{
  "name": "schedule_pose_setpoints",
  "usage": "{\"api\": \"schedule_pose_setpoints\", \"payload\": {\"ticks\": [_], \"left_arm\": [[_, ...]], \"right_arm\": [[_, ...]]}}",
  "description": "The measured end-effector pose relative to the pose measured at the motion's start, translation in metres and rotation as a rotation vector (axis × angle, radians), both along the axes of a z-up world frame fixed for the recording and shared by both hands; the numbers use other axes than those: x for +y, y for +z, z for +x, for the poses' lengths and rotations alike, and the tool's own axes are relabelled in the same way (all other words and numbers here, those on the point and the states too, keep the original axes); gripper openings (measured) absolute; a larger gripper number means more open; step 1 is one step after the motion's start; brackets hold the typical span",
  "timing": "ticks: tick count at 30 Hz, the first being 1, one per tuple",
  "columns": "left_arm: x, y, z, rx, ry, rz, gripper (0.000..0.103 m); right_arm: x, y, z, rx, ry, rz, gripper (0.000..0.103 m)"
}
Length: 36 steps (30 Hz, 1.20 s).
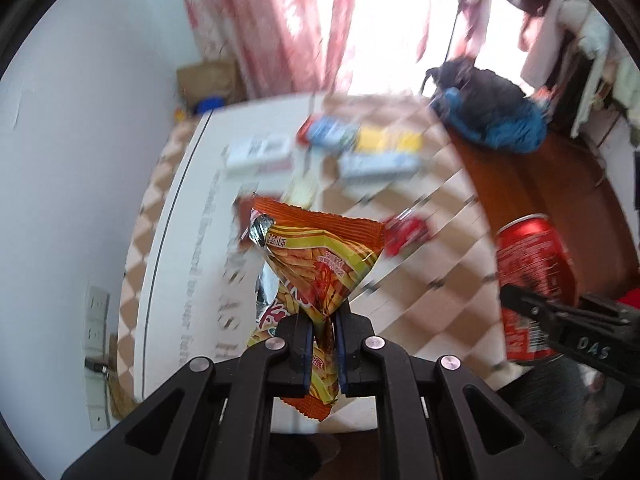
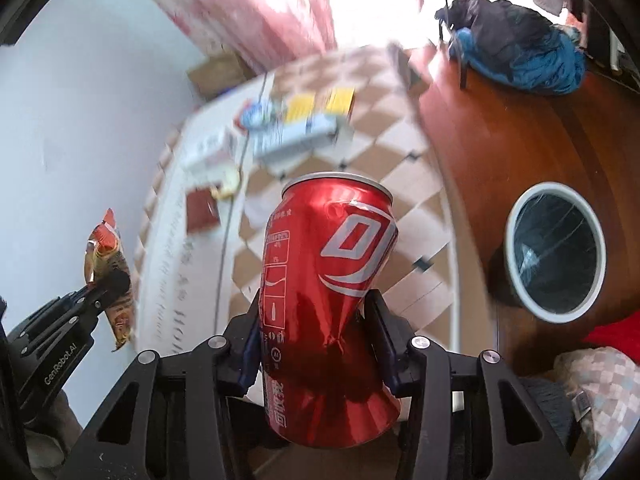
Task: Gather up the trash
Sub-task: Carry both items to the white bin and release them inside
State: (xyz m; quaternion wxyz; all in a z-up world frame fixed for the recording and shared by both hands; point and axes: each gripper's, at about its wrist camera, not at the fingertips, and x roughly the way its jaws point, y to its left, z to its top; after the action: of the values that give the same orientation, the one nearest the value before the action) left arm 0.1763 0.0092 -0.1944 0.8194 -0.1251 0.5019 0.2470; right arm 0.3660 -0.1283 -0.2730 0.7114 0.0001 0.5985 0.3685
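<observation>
The left gripper (image 1: 323,344) is squeezed tight on an orange snack wrapper (image 1: 316,268), pinching it near its middle so the top fans out above the fingers and the bottom hangs below. The right gripper (image 2: 318,344) is clamped on a red soda can (image 2: 328,300), holding it by its lower half, and the can's side is already dented in where the fingers press. Both things are up in the air, above a counter with a checkered cloth (image 2: 384,128) that has blurry boxes and papers on it. The wrapper looks very light and floppy, and its shiny skin may be slippery, so a firm pinch in the bunched middle seems the best hold. The can looks light too, probably empty, and its thin metal bends easily, so a grip around its round belly should hold without much force. A round trash bin (image 2: 556,252) with a white rim and a dark bag inside sits on the brown floor, off to the right of the can and well apart from it. That looks like the place for both pieces to go.
</observation>
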Motion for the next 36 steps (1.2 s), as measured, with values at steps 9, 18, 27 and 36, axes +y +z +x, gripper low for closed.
{"api": "schedule_pose_setpoints", "payload": {"ticks": [9,18,27,36], "left_arm": [[-0.088,0.041,0.097,-0.116,-0.192,-0.141,0.006],[-0.173,-0.042,0.251,-0.039,-0.319,-0.578,0.007],[-0.225,-0.181,0.352,0.250,-0.364,-0.695,0.030],[-0.218,-0.219,0.344,0.321,-0.288,-0.534,0.096]], "right_arm": [[-0.142,0.056,0.076,-0.004,-0.207,0.152,0.049],[-0.271,-0.005,0.166,0.059,-0.427,0.053,0.049],[-0.305,-0.142,0.227,0.245,-0.484,-0.073,0.049],[-0.300,-0.233,0.240,0.352,-0.493,-0.154,0.085]]}}
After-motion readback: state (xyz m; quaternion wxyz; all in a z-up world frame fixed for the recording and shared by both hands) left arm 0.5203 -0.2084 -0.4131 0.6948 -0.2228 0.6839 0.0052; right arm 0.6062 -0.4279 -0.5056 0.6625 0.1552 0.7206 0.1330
